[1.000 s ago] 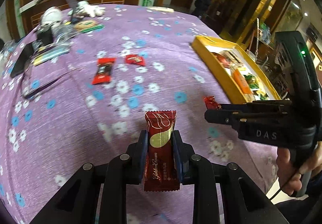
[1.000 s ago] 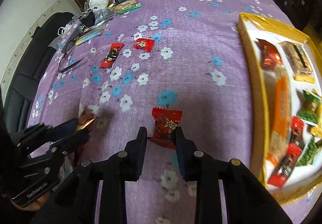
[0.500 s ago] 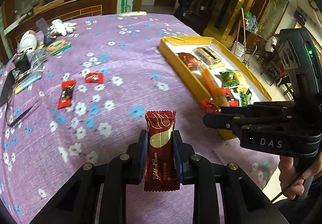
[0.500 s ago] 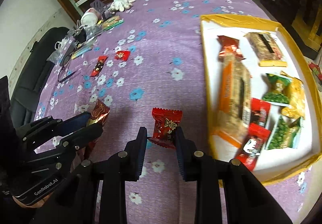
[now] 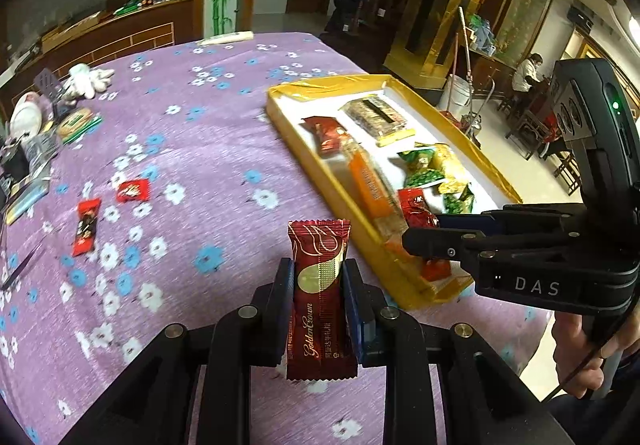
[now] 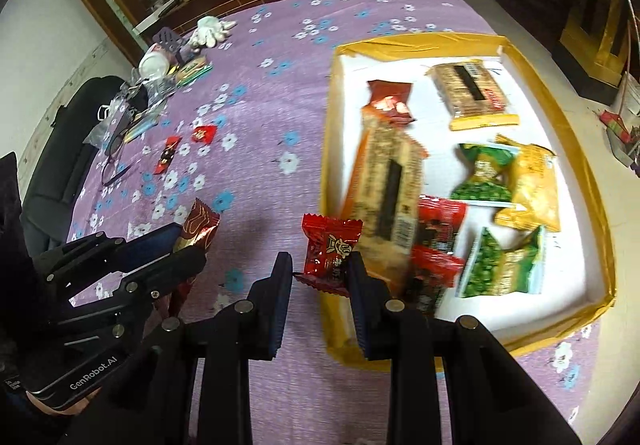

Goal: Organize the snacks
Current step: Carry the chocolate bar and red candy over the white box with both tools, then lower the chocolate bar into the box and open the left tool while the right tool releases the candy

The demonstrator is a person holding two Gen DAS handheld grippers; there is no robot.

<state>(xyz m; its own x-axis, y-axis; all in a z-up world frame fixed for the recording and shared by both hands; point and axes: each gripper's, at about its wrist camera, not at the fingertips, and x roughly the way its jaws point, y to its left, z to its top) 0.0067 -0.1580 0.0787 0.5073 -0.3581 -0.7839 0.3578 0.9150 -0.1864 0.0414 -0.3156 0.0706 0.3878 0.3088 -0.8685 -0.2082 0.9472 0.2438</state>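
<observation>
A round table draped in purple cloth printed with blue and white flowers point(image 6: 256, 93) was seen in a wood-panelled room, and a shallow yellow cardboard tray with a white floor point(image 6: 560, 117), already stocked with wrapped snacks, lay at its three o'clock edge, presumably as the collecting place. The left gripper point(image 5: 316, 301) was clamped on a dark red, gold-printed wafer packet point(image 5: 320, 301), while the right gripper point(image 6: 318, 265) was pinched on a small bright red candy wrapper point(image 6: 330, 251) beside the tray's nine o'clock wall, apparently for dropping in. Two red packets point(image 5: 108, 211) were left loose on the cloth at nine o'clock.

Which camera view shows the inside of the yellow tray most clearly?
The right wrist view. It looks down into the yellow tray, so the white floor and nearly all the snacks are visible. In the left wrist view the tray appears at a low angle, and the right gripper covers its near corner.
</observation>
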